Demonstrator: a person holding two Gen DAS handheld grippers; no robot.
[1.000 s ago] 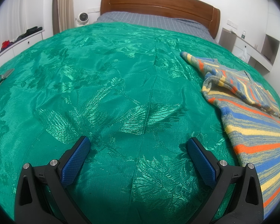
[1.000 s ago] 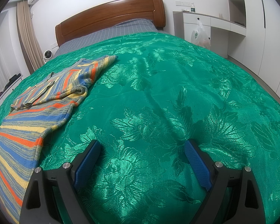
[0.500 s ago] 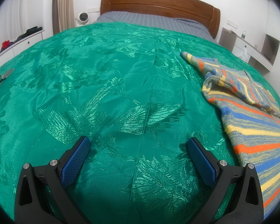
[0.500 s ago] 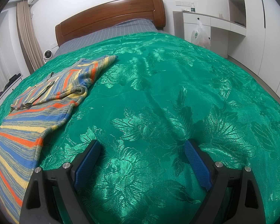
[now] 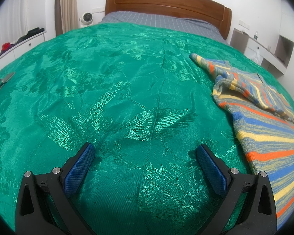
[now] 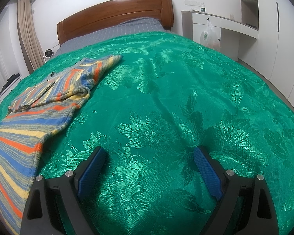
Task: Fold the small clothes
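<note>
A striped knit garment (image 5: pixel 268 135) in blue, orange, yellow and grey lies flat on the green bedspread (image 5: pixel 127 98), with one sleeve folded in over its upper part. In the left wrist view it fills the right side. In the right wrist view the garment (image 6: pixel 29 117) lies at the left. My left gripper (image 5: pixel 145 150) stands open over bare bedspread, to the left of the garment, nothing between its blue pads. My right gripper (image 6: pixel 150 153) is open too, over bare bedspread (image 6: pixel 186 98) to the right of the garment.
A wooden headboard (image 5: pixel 166 2) and grey sheet are at the far end. White cabinets (image 6: pixel 215 29) with a hanging plastic bag (image 6: pixel 208 37) stand right of the bed. A low dresser (image 5: pixel 15 47) and small fan (image 5: pixel 86 17) are on the left. Scissors (image 5: pixel 2 82) lie at the left edge.
</note>
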